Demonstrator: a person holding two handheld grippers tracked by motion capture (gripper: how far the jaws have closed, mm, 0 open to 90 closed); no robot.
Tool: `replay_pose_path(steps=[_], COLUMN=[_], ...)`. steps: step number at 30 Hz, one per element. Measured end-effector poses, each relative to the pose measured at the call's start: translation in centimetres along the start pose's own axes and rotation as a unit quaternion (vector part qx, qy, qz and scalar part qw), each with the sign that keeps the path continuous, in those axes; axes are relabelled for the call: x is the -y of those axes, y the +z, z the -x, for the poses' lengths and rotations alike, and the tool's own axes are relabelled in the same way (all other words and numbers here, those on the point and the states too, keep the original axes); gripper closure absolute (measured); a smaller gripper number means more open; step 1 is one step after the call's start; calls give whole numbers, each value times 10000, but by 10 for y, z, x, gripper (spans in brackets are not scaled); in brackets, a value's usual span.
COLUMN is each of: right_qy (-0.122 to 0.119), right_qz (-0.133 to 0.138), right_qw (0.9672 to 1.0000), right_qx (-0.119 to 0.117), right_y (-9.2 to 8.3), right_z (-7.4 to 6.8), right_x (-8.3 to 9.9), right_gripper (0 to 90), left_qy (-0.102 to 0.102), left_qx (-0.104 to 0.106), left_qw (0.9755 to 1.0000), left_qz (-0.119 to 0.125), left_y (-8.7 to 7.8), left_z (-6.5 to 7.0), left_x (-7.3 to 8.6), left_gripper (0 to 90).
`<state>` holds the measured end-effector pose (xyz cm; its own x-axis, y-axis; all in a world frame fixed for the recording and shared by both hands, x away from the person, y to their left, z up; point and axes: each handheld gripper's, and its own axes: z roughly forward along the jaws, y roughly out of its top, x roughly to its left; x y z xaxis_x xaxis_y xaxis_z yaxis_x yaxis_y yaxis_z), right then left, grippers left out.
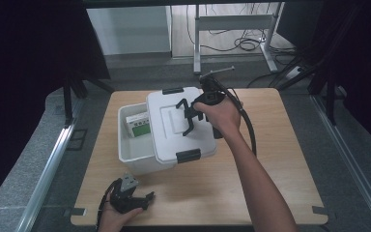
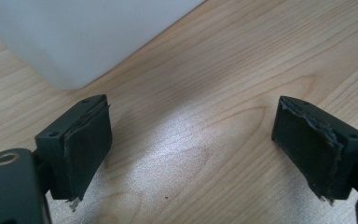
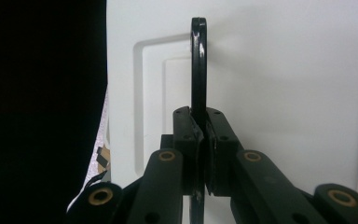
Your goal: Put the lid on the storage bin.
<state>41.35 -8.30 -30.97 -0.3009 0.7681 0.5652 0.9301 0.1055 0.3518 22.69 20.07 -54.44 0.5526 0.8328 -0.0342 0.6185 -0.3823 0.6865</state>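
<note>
The white storage box (image 1: 135,150) stands on the wooden table (image 1: 251,188), and everything else is placed here against it. Its white lid (image 1: 169,123) is lifted off and sits tilted over the right-hand part of the box, leaving the left part of the box uncovered. Inside that uncovered part lies a green-and-white packet (image 1: 138,125), close to the far wall of the box; its print is too small to read.

The right gripper (image 1: 192,116) is above the box, over the middle of the lid. In the right gripper view its jaws stand pressed together on the lid's black handle (image 3: 198,65), which rises thin and upright between the pads. The person's right hand (image 1: 222,116) holds the gripper from the right side of the box, and the cable (image 1: 249,125) trails away from the box over the table.

The left gripper (image 1: 147,199) rests on the table just in front of the box, near its front left corner, held by the left hand (image 1: 118,217). Its jaws stand wide apart with only bare table between them, and the box's corner (image 2: 70,46) shows just beyond the tips.
</note>
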Motion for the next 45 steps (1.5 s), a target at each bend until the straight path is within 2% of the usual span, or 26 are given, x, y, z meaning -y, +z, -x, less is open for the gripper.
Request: replay_pose_path(steps=[5, 22, 34, 45], right_qy=[-45, -61, -45, 11], right_qz=[-62, -205, -227, -239], right_qw=[10000, 9998, 9997, 9997], right_qx=[-13, 19, 43, 94], right_y=[8, 36, 45, 60], right_z=[-11, -32, -47, -58], right_x=[-3, -12, -18, -23], right_gripper=[848, 848, 847, 847], left_qy=[6, 27, 20, 29], left_qx=[10, 41, 37, 46], left_qw=[10000, 10000, 10000, 10000], left_qz=[-8, -12, -10, -12], left_y=[0, 0, 0, 0], left_z=[0, 0, 1, 1], left_x=[0, 0, 0, 0], left_gripper=[119, 119, 119, 119])
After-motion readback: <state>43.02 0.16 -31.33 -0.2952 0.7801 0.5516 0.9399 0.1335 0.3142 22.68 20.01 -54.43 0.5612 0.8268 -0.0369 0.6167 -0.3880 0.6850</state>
